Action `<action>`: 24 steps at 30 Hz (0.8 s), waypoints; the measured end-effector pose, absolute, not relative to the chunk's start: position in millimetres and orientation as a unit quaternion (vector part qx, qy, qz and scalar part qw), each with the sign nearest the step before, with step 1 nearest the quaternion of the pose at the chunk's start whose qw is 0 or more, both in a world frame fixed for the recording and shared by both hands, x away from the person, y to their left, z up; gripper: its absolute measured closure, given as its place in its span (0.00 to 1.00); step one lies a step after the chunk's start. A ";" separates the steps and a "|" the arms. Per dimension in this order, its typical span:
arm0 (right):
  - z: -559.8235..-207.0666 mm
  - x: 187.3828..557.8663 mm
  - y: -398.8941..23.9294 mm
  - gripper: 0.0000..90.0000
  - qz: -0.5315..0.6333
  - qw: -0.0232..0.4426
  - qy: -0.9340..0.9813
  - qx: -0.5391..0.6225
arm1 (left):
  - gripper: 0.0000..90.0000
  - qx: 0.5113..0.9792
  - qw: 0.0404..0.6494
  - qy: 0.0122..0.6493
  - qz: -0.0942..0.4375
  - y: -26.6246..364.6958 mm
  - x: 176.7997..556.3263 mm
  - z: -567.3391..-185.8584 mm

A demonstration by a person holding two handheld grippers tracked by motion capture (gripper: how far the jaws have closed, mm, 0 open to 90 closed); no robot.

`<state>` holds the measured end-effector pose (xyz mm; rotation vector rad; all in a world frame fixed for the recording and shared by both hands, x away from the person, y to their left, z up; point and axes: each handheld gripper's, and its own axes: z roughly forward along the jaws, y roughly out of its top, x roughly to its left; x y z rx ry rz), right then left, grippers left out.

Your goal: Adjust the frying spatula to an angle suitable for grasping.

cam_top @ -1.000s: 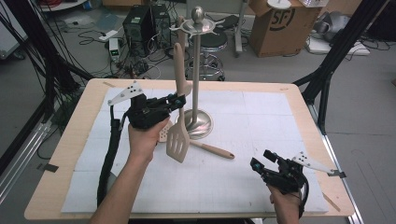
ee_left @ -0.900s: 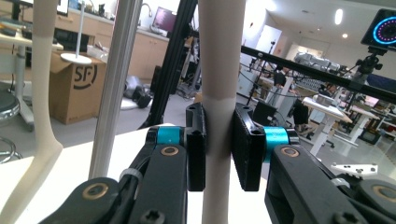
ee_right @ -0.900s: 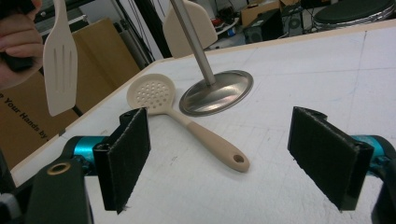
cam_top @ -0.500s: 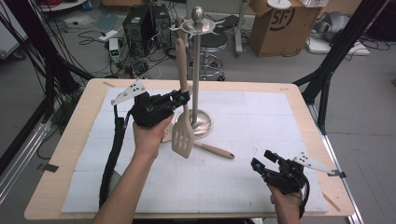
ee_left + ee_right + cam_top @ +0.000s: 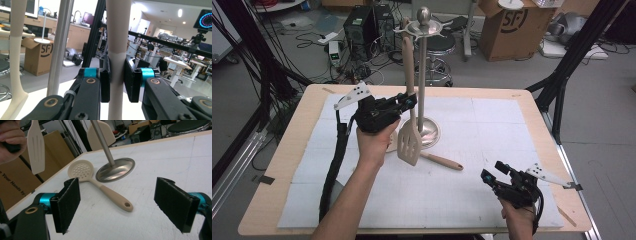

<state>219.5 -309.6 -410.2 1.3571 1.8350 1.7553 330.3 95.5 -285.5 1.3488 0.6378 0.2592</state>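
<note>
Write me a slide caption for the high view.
Left tongs grip a slotted spatula upright beside the steel utensil stand; right tongs wait open over the white mat.

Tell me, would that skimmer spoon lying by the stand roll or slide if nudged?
The skimmer spoon would probably slide or pivot rather than roll: its perforated head lies flat on the mat. It looks like stiff plastic, probably light. The smooth handle might slip between pads.

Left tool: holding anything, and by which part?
Yes: the left tool clamps the slotted spatula partway up its handle, blade hanging down. The right tool holds nothing.
</note>
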 end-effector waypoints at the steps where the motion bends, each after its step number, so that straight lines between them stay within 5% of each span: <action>1: -410.4 219.8 -310.0 0.22 0.605 0.133 0.632 0.466 | 0.86 0.613 0.726 0.289 0.117 94.7 330.4 -285.7; 24: -409.3 218.6 -312.3 0.22 0.608 0.133 0.628 0.468 | 0.86 0.633 0.699 0.306 0.131 88.4 341.2 -280.6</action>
